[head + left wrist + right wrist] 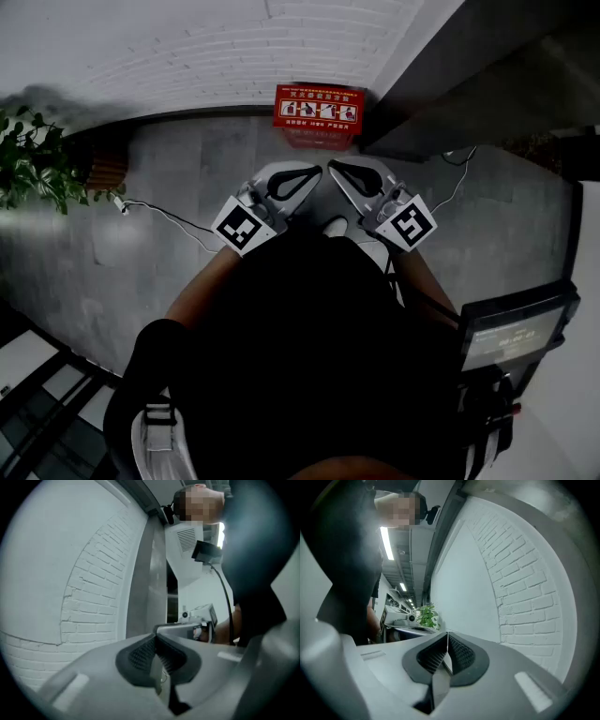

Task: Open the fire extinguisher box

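One white brick wall [169, 56] is running along the far edge of the grey floor [141, 253]. A leafy plant [33, 164] is standing by the floor's left edge. The red fire extinguisher box [319, 114] is sitting at the floor's far edge, touching the wall, its labelled top facing up. Nearer the person, the left gripper [298, 178] and right gripper [349, 178] are hovering level, tips angling toward each other, apart from the box, both clenching their jaws on nothing. A thin white cable [169, 217] is trailing across the floor.
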`<state>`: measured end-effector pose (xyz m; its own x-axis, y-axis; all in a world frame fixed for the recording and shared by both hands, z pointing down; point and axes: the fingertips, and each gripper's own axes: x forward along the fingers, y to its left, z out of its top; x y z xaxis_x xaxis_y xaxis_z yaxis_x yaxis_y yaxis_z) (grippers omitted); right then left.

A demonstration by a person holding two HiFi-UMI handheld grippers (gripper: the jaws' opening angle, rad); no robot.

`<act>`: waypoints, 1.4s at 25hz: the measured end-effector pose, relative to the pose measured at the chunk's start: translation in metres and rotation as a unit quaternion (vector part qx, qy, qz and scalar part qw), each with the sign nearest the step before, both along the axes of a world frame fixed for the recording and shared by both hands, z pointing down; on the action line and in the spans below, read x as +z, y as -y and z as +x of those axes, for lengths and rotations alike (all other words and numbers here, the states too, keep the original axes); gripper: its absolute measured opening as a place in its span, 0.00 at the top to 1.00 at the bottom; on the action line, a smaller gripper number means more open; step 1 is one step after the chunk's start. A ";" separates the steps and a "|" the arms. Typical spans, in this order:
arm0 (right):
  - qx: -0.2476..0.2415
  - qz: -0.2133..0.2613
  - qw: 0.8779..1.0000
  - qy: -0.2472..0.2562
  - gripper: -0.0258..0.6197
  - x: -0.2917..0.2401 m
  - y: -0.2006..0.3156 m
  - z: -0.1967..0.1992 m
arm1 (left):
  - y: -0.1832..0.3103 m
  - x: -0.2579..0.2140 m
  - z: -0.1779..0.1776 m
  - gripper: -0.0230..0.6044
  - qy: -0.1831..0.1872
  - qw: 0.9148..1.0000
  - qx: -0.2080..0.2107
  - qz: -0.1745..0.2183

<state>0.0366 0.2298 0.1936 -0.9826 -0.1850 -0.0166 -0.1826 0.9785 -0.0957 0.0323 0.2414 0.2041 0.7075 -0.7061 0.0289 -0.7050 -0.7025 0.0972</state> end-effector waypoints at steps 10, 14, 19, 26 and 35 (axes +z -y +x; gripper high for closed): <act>-0.020 -0.004 1.000 0.010 0.94 0.009 0.006 0.025 | 0.001 0.013 0.026 0.96 0.016 0.999 -0.029 -0.003; -0.028 -0.011 1.000 0.007 0.94 0.015 0.019 0.027 | 0.011 0.017 0.028 0.96 0.019 0.999 -0.040 -0.008; -0.021 -0.029 0.999 0.001 0.94 0.022 0.038 0.011 | 0.030 0.026 0.015 0.96 0.011 0.999 -0.038 -0.025; 0.015 -0.036 0.999 -0.023 0.94 0.035 0.110 -0.033 | 0.104 0.041 -0.029 0.96 -0.006 1.000 -0.017 -0.026; 0.083 -0.055 0.992 -0.073 0.94 0.059 0.218 -0.072 | 0.202 0.079 -0.085 0.96 -0.020 0.997 0.034 -0.059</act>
